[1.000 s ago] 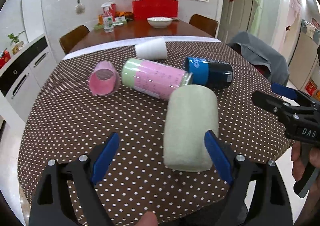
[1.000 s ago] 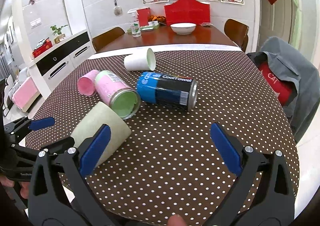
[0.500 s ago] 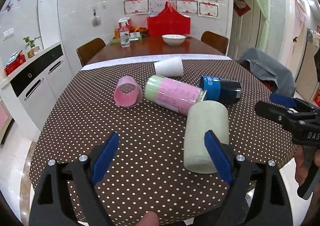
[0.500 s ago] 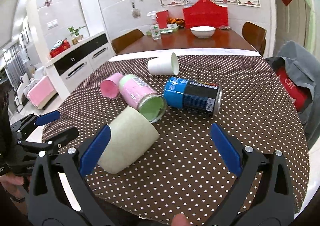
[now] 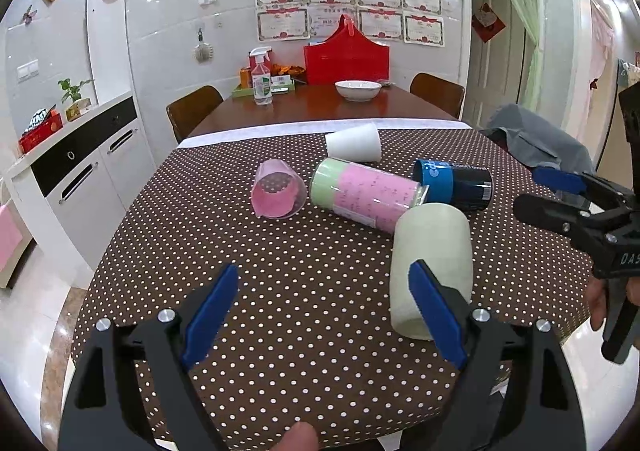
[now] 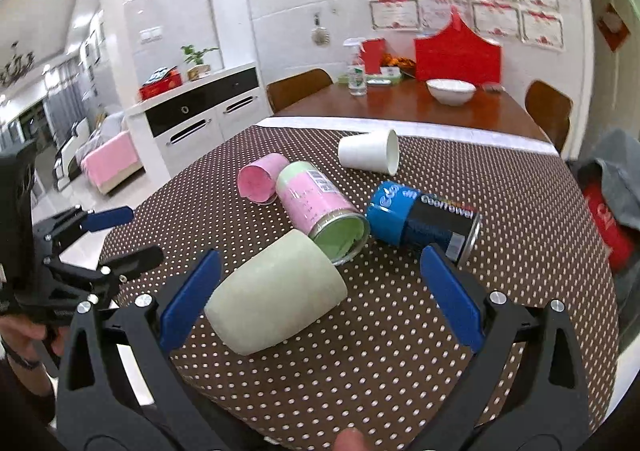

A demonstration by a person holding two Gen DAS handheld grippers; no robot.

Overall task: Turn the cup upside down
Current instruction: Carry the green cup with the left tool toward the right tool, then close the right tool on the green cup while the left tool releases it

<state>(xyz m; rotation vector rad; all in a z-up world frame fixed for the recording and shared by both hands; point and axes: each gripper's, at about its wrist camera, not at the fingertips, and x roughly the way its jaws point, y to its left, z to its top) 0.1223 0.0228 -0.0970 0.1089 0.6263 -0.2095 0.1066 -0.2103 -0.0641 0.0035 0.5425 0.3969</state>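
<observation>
A pale green cup lies on its side near the front edge of the dotted tablecloth; it also shows in the right wrist view. A pink cup and a white paper cup lie on their sides farther back. My left gripper is open and empty above the front of the table, its right finger in front of the green cup. My right gripper is open and empty, hovering over the green cup's closed end. The right gripper also shows in the left wrist view.
A pink-and-green can and a blue-and-black can lie on their sides behind the green cup. The brown dotted table drops off at the front. A grey-draped chair stands at the right, a white cabinet at the left.
Both grippers have pulled back and risen, so the table objects look smaller and farther away. The cups and cans have not moved. Both grippers stay open.
</observation>
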